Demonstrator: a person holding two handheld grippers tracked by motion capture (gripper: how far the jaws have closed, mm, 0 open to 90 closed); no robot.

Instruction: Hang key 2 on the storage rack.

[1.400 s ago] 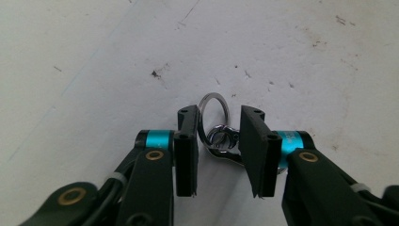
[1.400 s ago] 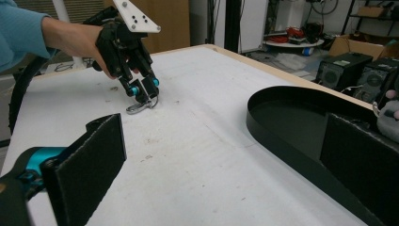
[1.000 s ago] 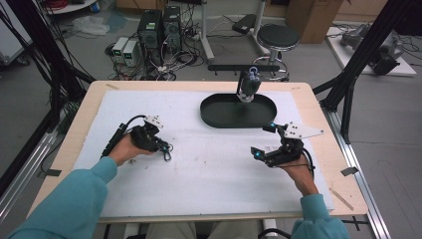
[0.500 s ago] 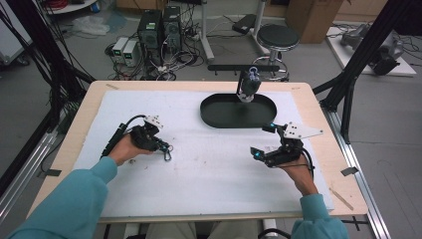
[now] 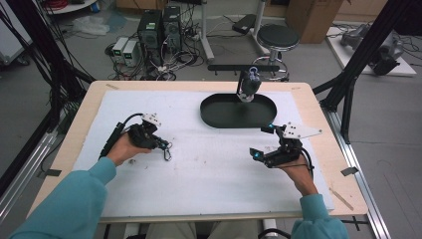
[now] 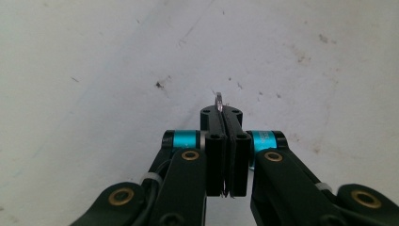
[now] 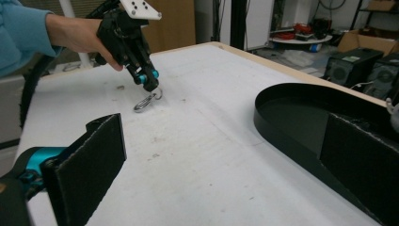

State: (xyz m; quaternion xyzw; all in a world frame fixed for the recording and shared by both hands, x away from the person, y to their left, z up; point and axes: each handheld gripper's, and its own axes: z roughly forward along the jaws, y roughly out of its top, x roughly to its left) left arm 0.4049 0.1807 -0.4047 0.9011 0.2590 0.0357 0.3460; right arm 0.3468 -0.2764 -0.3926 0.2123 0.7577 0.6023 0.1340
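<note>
- Silver metal shows at the tip of the left gripper [image 6: 224, 113]: in the left gripper view its two black jaws have just been closing and now press flat together on a thin metal ring [image 6: 219, 101], whose edge sticks up above them near the middle of the frame.
- In the right gripper view the same left gripper [image 7: 149, 84] sits in the upper left of the frame, pointing down, with a small silver metal snap clip [image 7: 144, 102] hanging from the ring and its lower end resting on the white table cover [image 7: 197, 141].
- In the high view the clip [image 5: 167, 152] lies left of centre, just right of the left gripper [image 5: 161, 145], on the stained white cover [image 5: 209, 174].
- Right gripper [image 5: 263, 142], at the right of centre in the high view, has its jaws spread wide with nothing between them; in its own view the two black pads [image 7: 94, 160] stand far apart at the lower left and lower right.
- Black oval plastic tray [image 5: 209, 112] sits in the upper middle of the high view, well apart from the clip and near the right gripper.
- Small dark camera on a stand [image 5: 249, 84] rises at the tray's far rim.
</note>
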